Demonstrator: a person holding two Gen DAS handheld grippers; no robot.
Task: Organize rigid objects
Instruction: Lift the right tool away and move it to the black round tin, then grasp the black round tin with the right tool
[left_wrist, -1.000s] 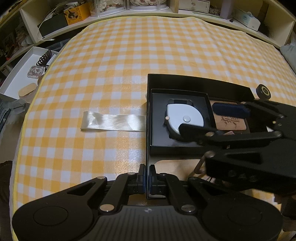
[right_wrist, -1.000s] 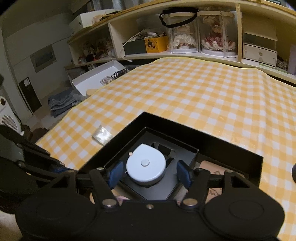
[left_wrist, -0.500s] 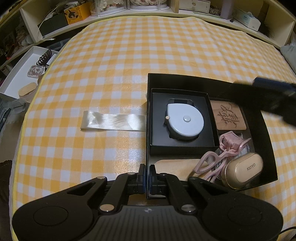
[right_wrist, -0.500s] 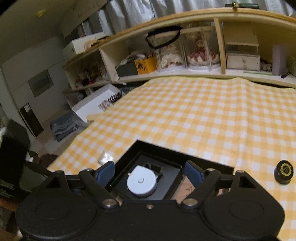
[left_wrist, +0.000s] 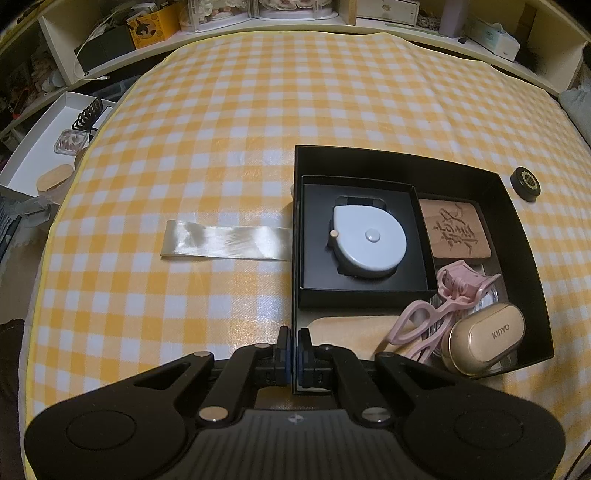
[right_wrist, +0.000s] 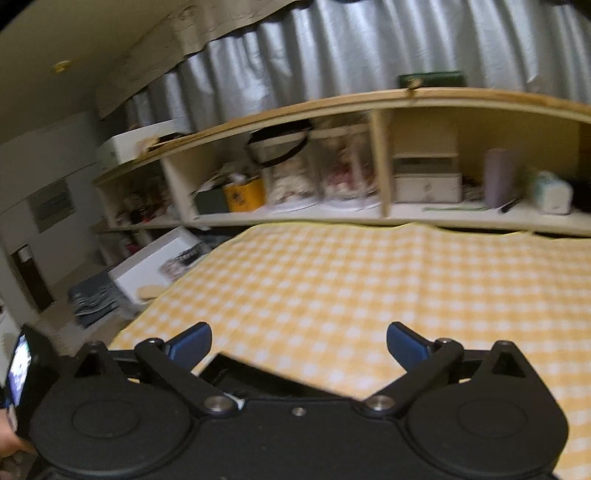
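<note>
Through the left wrist view we see the whole black box (left_wrist: 517, 236) on the yellow checked tabletop (left_wrist: 258, 129); the right wrist view catches only its blurred far corner and mostly the shelves (right_wrist: 369, 218) and grey curtain (right_wrist: 332, 48) beyond.

Only the left view shows the contents. The pale blue tape measure (left_wrist: 369, 240) lies flat in an inner black tray (left_wrist: 314, 273) at the box's left side, its rounded end to the right and its long axis running left to right. Right of it sits a carved wooden coaster (left_wrist: 458, 229); nearer us lie a pink eyelash curler (left_wrist: 428, 317) and a gold earbud case (left_wrist: 484, 336). A small black round lid (left_wrist: 524, 182) rests on the cloth just outside the box's far right corner.

Our left gripper (left_wrist: 294, 350) has its jaws closed on the box's near left wall. Our right gripper (right_wrist: 295, 341) has its jaws opening wide, with nothing between them.
</note>
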